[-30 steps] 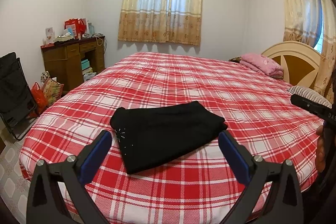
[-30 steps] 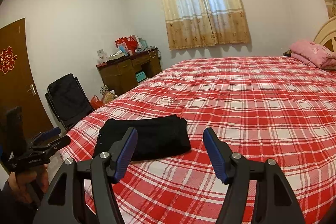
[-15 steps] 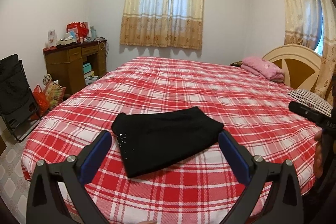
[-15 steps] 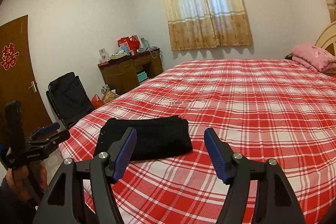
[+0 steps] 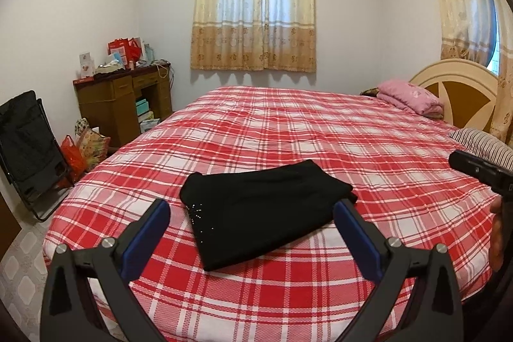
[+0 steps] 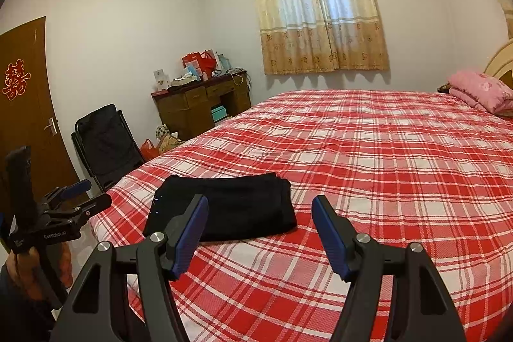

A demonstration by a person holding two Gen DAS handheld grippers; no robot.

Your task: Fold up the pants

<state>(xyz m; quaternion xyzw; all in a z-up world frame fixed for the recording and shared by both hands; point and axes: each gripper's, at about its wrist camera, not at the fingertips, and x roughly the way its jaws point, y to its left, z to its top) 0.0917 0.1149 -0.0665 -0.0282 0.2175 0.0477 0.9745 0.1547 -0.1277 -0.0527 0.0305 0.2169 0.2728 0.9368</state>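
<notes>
The black pants lie folded into a compact rectangle on the red plaid bed, near its front edge. They also show in the right wrist view. My left gripper is open and empty, held back from the bed in front of the pants. My right gripper is open and empty, held back from the bed to the right of the pants. The left gripper also shows at the left edge of the right wrist view.
A pink folded blanket and a striped pillow lie by the headboard. A wooden desk, a black folding chair and bags stand left of the bed. A door is far left.
Both grippers have drawn back and tilted up a little, so the pants sit slightly farther away. The pants have not moved. Both grippers stay open.
</notes>
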